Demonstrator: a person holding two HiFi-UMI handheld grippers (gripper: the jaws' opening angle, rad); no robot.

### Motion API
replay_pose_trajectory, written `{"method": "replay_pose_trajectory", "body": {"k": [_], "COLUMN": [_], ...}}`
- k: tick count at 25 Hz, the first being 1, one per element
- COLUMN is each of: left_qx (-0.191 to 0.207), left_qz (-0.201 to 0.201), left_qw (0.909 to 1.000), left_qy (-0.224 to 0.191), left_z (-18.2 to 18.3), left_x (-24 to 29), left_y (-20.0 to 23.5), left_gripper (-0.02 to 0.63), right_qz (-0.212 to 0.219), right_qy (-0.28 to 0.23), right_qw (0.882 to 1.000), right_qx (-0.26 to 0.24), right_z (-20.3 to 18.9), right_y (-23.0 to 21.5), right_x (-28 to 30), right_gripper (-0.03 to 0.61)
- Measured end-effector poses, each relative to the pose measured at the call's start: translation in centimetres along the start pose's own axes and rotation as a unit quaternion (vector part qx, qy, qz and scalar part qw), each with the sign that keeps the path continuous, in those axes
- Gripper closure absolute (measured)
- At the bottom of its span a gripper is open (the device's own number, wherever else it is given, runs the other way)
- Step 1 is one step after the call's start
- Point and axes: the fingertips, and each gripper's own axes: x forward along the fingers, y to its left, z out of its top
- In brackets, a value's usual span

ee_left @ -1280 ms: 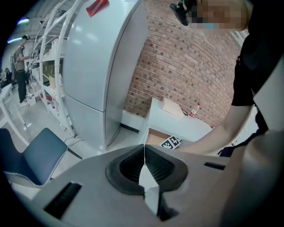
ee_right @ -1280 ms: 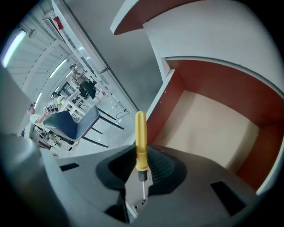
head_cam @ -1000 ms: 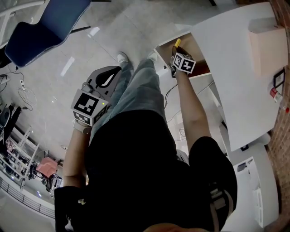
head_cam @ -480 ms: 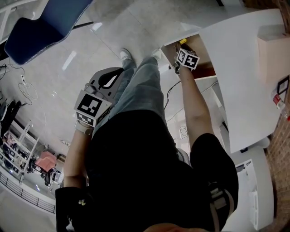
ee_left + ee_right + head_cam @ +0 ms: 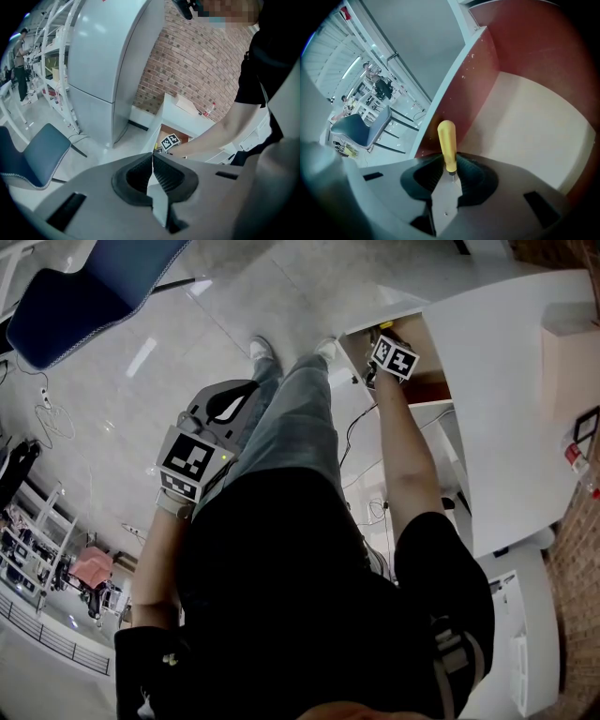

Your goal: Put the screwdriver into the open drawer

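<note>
The person stands beside the white desk (image 5: 506,399) and reaches the right tongs (image 5: 450,161) steeply down into the open drawer (image 5: 534,122) under its edge, so the screwdriver (image 5: 446,139) hangs over the drawer's pale bottom rather than over the room's floor. Its yellow handle sticks out ahead of the tongs, pinched by its lower end between the ribbed pads, with a bit of metal shank showing just behind them. Held that way, the handle leads into the drawer, close to the reddish side wall. The jaws are opening around it, though the pads look to me as if they touch the handle. I take this as the very start of the release, with the tool not yet lying on the drawer bottom. The left tongs (image 5: 153,161) have no part in this. They hang low by the person's left leg, closed on nothing and pointed loosely toward the desk, out of the way. A blue chair (image 5: 84,287) stands well apart from all this.
</note>
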Motion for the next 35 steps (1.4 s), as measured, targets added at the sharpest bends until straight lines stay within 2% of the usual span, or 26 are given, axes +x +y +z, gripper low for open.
{"method": "replay_pose_trajectory", "body": {"k": [4,8,18,25,31,35], "left_qx": [0.001,-0.001,0.008,0.008,0.017,0.014], "left_qz": [0.004,0.004,0.002,0.004,0.002,0.026], "left_qw": [1.0000,1.0000,0.9998,0.9989,0.9979,0.9962], "left_qy": [-0.001,-0.003,-0.021,-0.047,-0.062,-0.081], "left_z": [-0.2,-0.3,1.0,2.4,2.7,3.0], "left_x": [-0.2,-0.4,-1.1,-2.4,-3.2,-4.1], "left_y": [0.3,0.3,-0.7,-1.2,-2.8,-2.7], "left_gripper": [0.606,0.606,0.606,0.606,0.606,0.606], "right_qz": [-0.007,-0.015,-0.001,0.013,0.042,0.065], "right_qy": [0.000,0.003,-0.010,-0.031,-0.052,-0.064], "right_qw": [1.000,1.000,1.000,0.999,0.996,0.993], "right_qx": [0.002,0.008,-0.006,-0.019,-0.054,-0.068], "right_z": [-0.1,0.0,0.7,2.3,3.6,4.3], "right_y": [-0.2,-0.5,1.3,3.7,6.5,8.9], "right_x": [0.1,-0.1,-3.0,-7.3,-11.6,-14.7], "right_gripper": [0.484,0.435,0.442,0.480,0.558,0.568]}}
